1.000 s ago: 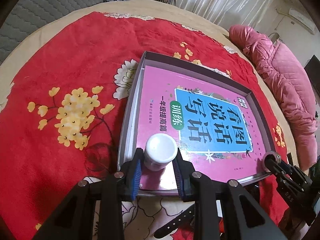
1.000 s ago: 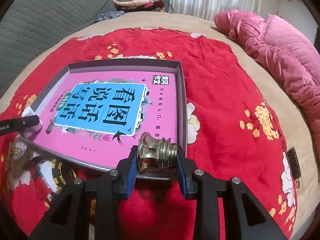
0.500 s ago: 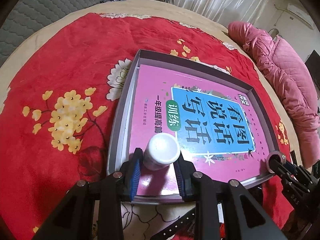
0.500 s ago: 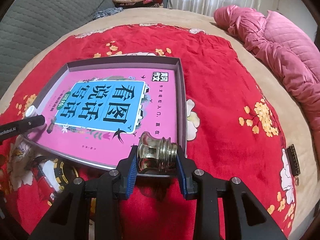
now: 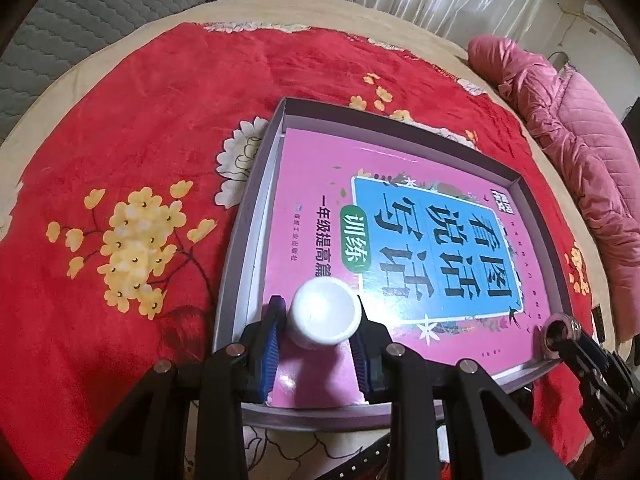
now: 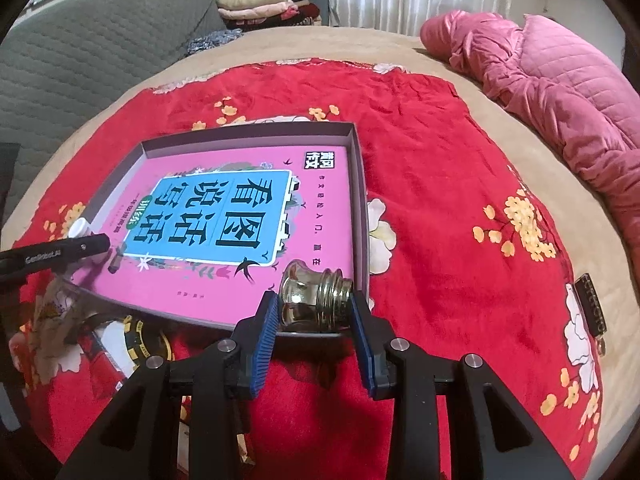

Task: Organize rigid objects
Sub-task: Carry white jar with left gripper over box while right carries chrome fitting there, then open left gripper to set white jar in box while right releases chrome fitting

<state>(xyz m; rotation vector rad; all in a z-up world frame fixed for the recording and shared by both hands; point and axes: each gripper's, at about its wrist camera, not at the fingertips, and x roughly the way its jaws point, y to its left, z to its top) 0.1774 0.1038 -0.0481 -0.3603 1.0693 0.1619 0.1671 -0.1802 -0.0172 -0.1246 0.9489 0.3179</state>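
Red floral blanket [image 5: 152, 128] underneath, grey tray [image 5: 516, 184] as our landmark, pink book [image 6: 248, 208] lying inside it. Both carried pieces have edged forward over the tray's near corners in the last second: left gripper [image 5: 318, 344] clamped on the white bottle [image 5: 325, 317], right gripper [image 6: 314, 318] clamped on the brass fitting [image 6: 316, 300]. Release looks imminent.

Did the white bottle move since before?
Yes. The white bottle, clamped in the left gripper, sits farther in over the pink book and past the tray's near rim.
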